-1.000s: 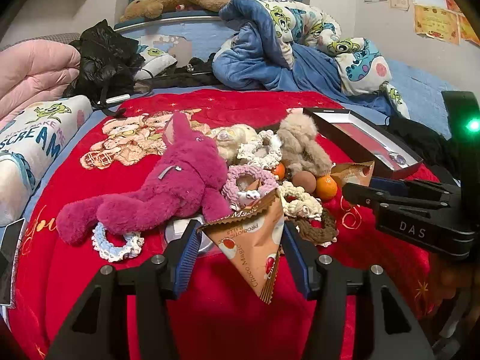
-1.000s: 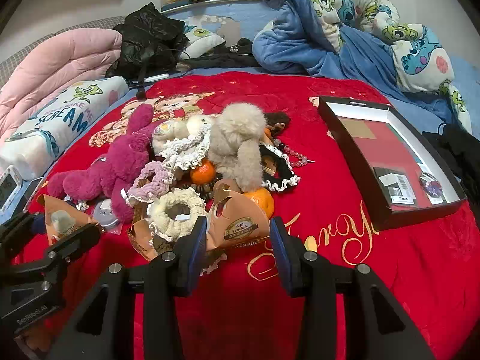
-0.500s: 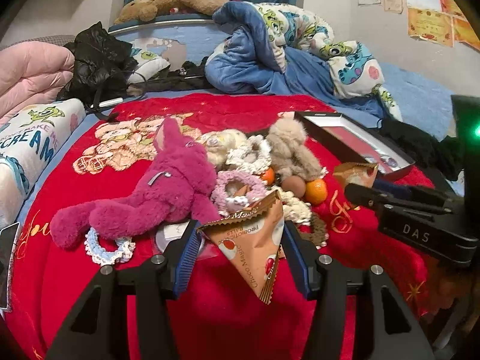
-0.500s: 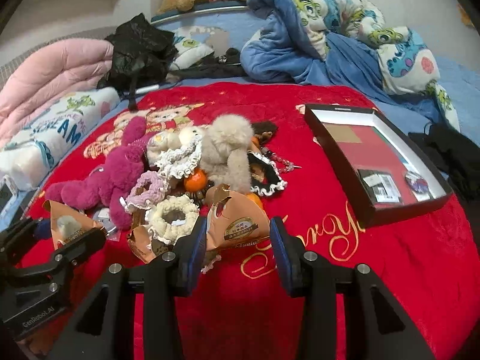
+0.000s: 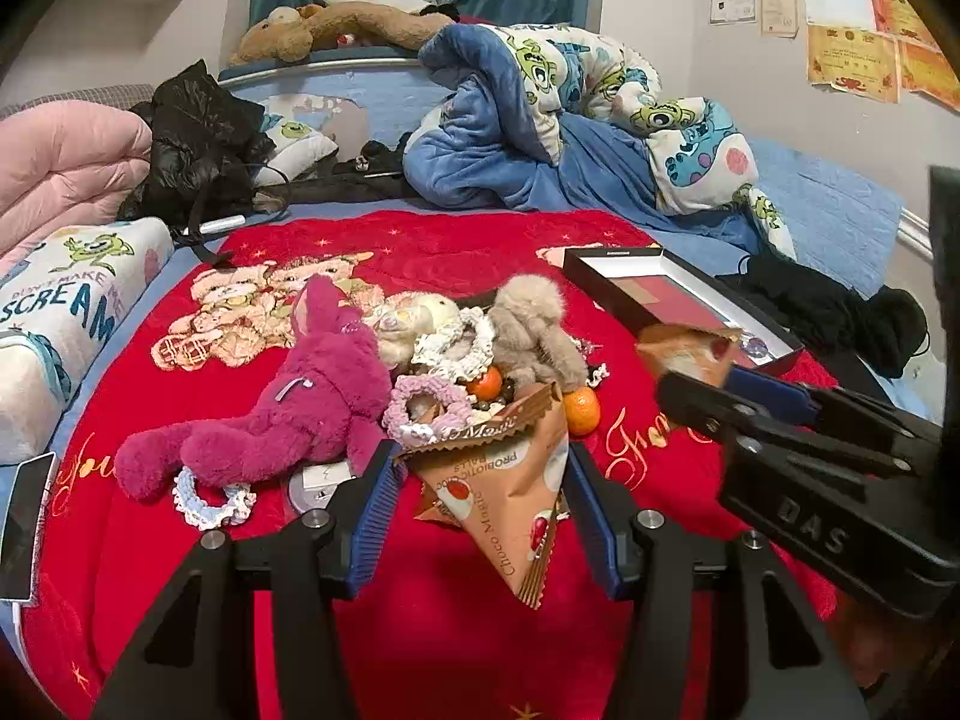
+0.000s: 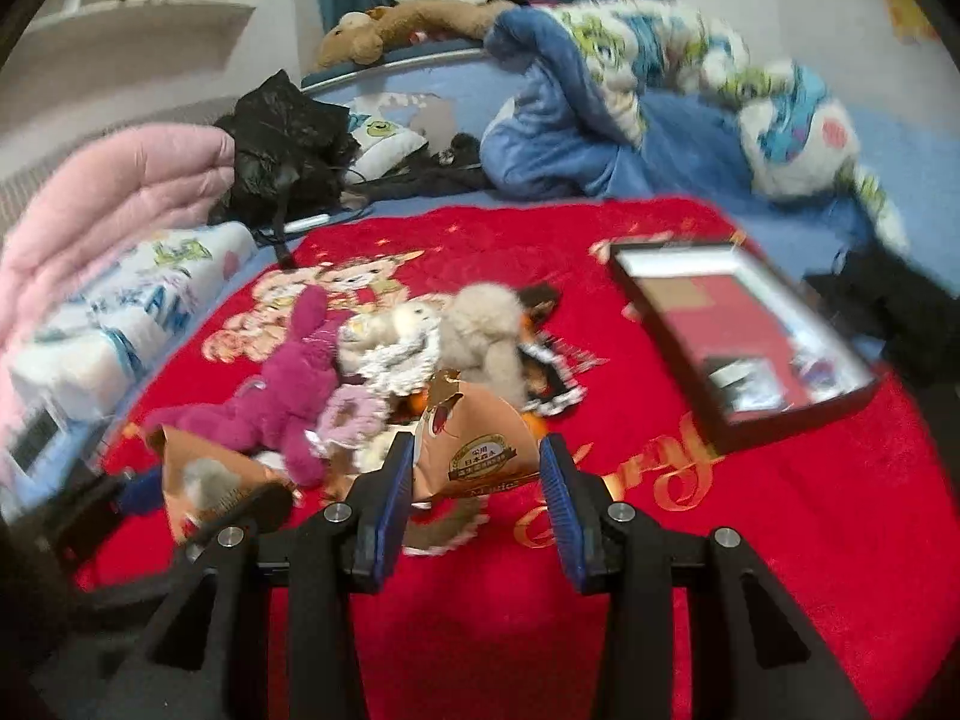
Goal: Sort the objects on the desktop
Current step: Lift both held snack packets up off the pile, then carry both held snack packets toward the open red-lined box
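My left gripper [image 5: 480, 480] is shut on a brown triangular Choco Magic snack packet [image 5: 510, 492], held above the red blanket. My right gripper [image 6: 477, 474] is shut on a second brown snack packet [image 6: 474, 438]; that packet [image 5: 690, 351] also shows in the left wrist view beside the other gripper's black body. Beyond both lies a pile: a magenta plush toy [image 5: 288, 408], a beige plush [image 5: 534, 324], a cream plush [image 5: 420, 318], crocheted scrunchies [image 5: 426, 402] and small oranges [image 5: 582, 411]. The right wrist view is blurred by motion.
An open black box [image 5: 672, 294] with a red lining sits on the right of the red blanket [image 5: 420, 240]. A pink quilt [image 5: 66, 162], a black bag [image 5: 192, 144] and a blue blanket [image 5: 540, 144] crowd the far side. A phone [image 5: 24, 525] lies at the left edge.
Both grippers have risen and drawn back from the pile, each keeping its packet. The pile and the box look smaller and farther away.
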A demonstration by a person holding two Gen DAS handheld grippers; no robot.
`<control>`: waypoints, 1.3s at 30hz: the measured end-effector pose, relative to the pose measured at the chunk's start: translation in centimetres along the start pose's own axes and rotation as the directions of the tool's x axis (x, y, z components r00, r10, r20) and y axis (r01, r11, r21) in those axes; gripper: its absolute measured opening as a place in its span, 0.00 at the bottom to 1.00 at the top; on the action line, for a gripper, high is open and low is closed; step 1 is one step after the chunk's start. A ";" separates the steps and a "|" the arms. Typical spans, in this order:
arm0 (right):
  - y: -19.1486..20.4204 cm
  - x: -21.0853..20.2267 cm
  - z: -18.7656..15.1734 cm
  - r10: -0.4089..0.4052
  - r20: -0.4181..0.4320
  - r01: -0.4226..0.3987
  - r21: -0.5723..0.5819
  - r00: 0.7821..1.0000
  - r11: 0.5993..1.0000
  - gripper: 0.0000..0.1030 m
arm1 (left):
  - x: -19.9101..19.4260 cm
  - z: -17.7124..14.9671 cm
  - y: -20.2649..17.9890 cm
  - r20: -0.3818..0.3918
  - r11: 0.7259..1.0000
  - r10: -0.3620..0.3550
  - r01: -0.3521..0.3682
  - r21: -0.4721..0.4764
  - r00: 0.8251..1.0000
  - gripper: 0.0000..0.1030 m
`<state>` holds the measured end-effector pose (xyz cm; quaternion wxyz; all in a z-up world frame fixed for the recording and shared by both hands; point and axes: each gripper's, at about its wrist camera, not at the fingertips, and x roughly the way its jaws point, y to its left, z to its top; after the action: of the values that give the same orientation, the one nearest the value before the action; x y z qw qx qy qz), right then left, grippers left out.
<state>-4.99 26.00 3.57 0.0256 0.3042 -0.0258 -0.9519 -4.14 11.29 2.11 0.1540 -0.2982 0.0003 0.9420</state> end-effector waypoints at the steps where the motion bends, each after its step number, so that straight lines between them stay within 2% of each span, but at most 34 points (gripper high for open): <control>1: -0.5 -0.3 0.0 0.009 -0.003 -0.009 0.008 1.000 1.000 0.38 | -0.1 0.1 -0.3 0.001 1.000 -0.004 0.004 -0.002 1.000 0.55; 4: -2.6 -1.3 0.0 0.018 -0.013 -0.018 0.058 1.000 0.998 0.38 | -0.2 0.5 -1.5 0.000 0.999 -0.048 0.048 -0.018 0.999 0.55; 7: -4.4 -3.1 0.0 0.013 0.004 -0.014 0.076 1.000 0.997 0.39 | -0.2 1.3 -3.8 0.010 0.998 -0.058 0.058 -0.004 0.998 0.55; 9: -5.5 -4.4 -0.3 -0.017 0.005 0.017 0.065 1.000 0.998 0.39 | -0.3 1.7 -5.8 0.017 0.996 -0.082 0.081 0.023 0.997 0.55; 12: -7.0 -6.3 -0.8 -0.113 0.025 0.112 0.034 0.993 0.993 0.39 | -0.5 2.0 -8.5 0.011 0.992 -0.089 0.088 0.089 0.996 0.55; 15: -9.4 -8.3 -1.3 -0.147 0.032 0.144 0.088 0.989 0.986 0.39 | -1.4 2.4 -10.5 0.037 0.985 -0.126 0.120 0.122 0.991 0.55; 18: -11.7 -10.2 -1.9 -0.191 0.032 0.185 0.138 0.981 0.973 0.39 | -1.5 2.7 -12.4 0.019 0.976 -0.167 0.163 0.145 0.986 0.55; 20: -12.9 -11.4 -2.1 -0.222 0.035 0.214 0.161 0.974 0.963 0.39 | -2.0 3.5 -13.8 0.037 0.971 -0.192 0.184 0.155 0.981 0.55; 23: -14.5 -13.2 -2.2 -0.265 0.035 0.254 0.198 0.964 0.947 0.39 | -2.4 4.2 -15.1 0.066 0.964 -0.202 0.186 0.191 0.977 0.55; 25: -15.0 -14.2 -2.3 -0.307 0.034 0.295 0.193 0.951 0.936 0.39 | -2.0 4.3 -15.3 0.052 0.962 -0.215 0.202 0.182 0.975 0.55; 30: -16.2 -14.5 -1.4 -0.296 0.051 0.281 0.197 0.954 0.939 0.39 | -0.9 3.9 -14.7 0.022 0.956 -0.254 0.248 0.156 0.967 0.55; 33: -16.2 -13.8 -1.0 -0.313 0.062 0.300 0.164 0.948 0.940 0.39 | 0.4 4.2 -14.7 0.007 0.952 -0.285 0.282 0.116 0.959 0.55; 39: -17.0 -11.8 -0.5 -0.273 0.062 0.261 0.160 0.960 0.952 0.39 | 2.0 5.3 -16.2 0.014 0.959 -0.247 0.243 0.145 0.969 0.55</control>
<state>4.35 43.67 8.91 -0.1274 0.2657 -0.0571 -0.9539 -3.97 27.84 6.78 0.2901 -0.2691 0.0279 0.9180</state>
